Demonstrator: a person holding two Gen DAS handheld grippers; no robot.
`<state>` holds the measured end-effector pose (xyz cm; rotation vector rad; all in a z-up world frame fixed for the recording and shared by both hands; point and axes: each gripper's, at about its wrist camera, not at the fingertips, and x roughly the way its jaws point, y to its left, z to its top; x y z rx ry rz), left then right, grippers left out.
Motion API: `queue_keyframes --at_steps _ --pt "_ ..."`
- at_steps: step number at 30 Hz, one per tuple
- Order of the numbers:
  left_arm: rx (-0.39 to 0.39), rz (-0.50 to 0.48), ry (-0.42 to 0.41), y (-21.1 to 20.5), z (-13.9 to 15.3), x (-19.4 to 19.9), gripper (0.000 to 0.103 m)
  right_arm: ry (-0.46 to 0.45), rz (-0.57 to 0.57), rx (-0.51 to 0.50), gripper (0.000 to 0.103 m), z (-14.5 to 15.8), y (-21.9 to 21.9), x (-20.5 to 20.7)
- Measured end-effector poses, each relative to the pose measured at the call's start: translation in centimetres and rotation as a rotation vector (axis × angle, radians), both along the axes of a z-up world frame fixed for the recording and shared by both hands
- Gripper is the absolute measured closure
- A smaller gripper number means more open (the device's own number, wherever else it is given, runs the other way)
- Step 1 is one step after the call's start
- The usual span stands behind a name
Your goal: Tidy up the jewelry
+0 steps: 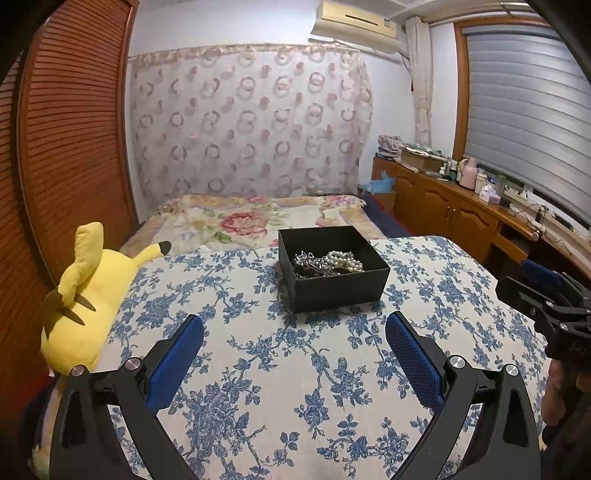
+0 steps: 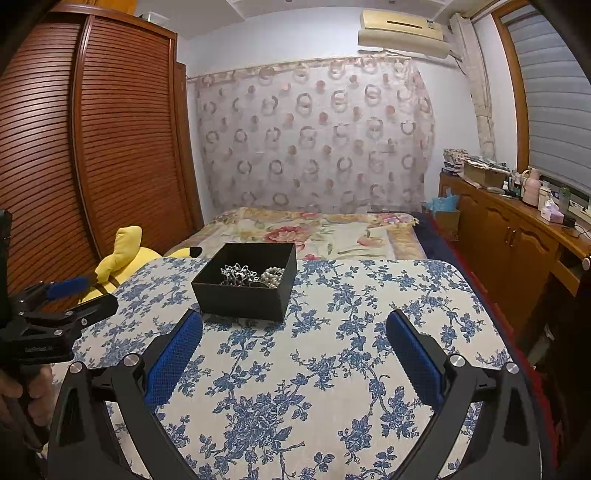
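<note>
Bedroom scene: louvered wooden wardrobe [image 2: 110,147] off to the left of both tongs, patterned curtain [image 1: 251,122] straight ahead on the far wall, floral-covered bed [image 2: 314,232] below it, wooden sideboard [image 1: 443,210] with clutter to the right under a blinded window [image 1: 524,110], AC unit [image 2: 402,33] up high

Table [image 1: 295,369] with blue floral cloth sits under and ahead of both tongs. Yellow plush toy [image 1: 85,295] lies at the table's left edge, left of the left tongs

Black open box [image 1: 332,269] stands on the table past the fingertips: ahead and slightly right of centre for the left tongs [image 1: 294,332], ahead and left of centre for the right tongs [image 2: 294,330]. Box not touched by either

Inside the box, a tangle of jewelry: pearl strand [image 1: 345,260] on the right side, silver chain piece [image 2: 238,275] on the left, touching each other; darker items underneath, can't resolve them

Left tongs: fingers spread wide, nothing between the blue pads [image 1: 177,362], hovering over bare cloth. Right tongs: same, spread wide, holding nothing, pads [image 2: 173,362] over the cloth. The two tongs sit side by side, apart, each visible at the edge of the other's view
</note>
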<state>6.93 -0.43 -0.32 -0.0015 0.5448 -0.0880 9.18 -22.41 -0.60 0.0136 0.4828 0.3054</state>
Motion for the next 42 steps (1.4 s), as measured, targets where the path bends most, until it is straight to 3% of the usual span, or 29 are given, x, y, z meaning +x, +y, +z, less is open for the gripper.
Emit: queue_keyframes --at_steps 42 --pt "0.009 -0.002 -0.022 -0.7 1.2 -0.6 0.008 -0.006 -0.011 0.004 0.003 0.1 -0.4 -0.3"
